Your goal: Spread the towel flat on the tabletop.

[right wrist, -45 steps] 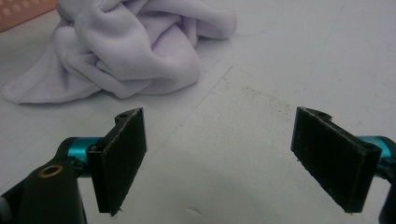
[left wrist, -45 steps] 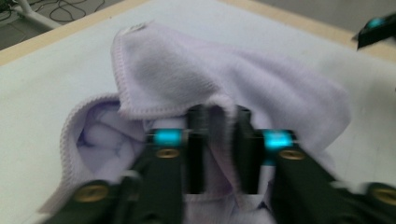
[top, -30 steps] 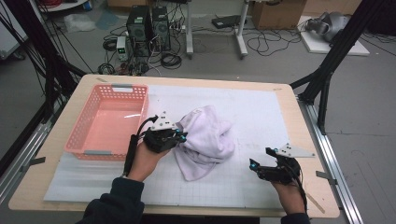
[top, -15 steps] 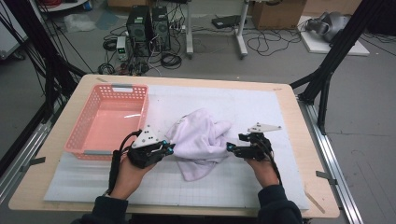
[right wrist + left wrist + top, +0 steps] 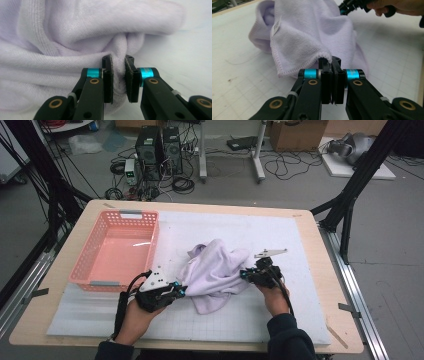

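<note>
The wooden surface (image 5: 320, 285) carries a white gridded mat (image 5: 280, 245), and a pink basket (image 5: 117, 252) sits on the mat's left part. Just right of the basket lies a pale lilac towel (image 5: 215, 272), bunched into a soft heap of folds in the middle of the mat, plush in texture, with a stitched hem and a small white label (image 5: 276, 25) sewn near one edge. The left claw (image 5: 181, 291) pinches the towel's near left corner, its jaws pressed together on the hem (image 5: 325, 55). The right claw (image 5: 243, 274) has just been closing and now clamps a thick fold (image 5: 119, 72) at the towel's right side, cloth squeezed between its pads
</note>
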Tool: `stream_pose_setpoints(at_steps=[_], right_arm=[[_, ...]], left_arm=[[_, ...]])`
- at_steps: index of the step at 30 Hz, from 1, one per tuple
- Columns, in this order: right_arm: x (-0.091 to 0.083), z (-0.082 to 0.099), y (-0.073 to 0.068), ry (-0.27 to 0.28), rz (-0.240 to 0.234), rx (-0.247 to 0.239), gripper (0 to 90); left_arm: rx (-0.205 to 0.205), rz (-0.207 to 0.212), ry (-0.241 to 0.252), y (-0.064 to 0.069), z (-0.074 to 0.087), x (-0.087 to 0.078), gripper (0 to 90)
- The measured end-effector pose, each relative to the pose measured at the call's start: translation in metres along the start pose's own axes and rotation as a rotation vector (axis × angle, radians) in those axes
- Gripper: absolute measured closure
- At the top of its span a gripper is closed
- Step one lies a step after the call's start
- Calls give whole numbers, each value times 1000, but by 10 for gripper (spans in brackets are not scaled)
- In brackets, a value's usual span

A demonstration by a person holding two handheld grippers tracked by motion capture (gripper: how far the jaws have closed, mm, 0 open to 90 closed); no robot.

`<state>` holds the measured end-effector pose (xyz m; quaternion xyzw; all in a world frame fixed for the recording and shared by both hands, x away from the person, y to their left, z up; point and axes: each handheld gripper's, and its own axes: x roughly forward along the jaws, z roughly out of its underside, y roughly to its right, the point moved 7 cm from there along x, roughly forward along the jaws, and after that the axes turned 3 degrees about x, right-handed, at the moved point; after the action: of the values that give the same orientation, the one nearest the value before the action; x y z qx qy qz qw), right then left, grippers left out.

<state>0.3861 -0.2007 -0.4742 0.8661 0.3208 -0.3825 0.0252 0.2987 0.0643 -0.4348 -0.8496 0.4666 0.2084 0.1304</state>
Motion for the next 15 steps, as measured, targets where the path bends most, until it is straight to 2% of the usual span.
stream_pose_setpoints(at_steps=[6,10,11,12,15], right_arm=[[-36,8,28,54,84,22,794],[-59,15,48,79,164,42,793],[-61,16,50,80,172,41,793],[-67,19,54,77,202,36,792],[-73,30,60,51,226,45,781]], left_arm=[[38,62,0,25,-9,21,876],[67,131,-1,49,-15,38,876],[77,155,-8,58,-16,44,876],[83,176,-12,65,-17,50,877],[112,222,-36,82,-16,66,876]])
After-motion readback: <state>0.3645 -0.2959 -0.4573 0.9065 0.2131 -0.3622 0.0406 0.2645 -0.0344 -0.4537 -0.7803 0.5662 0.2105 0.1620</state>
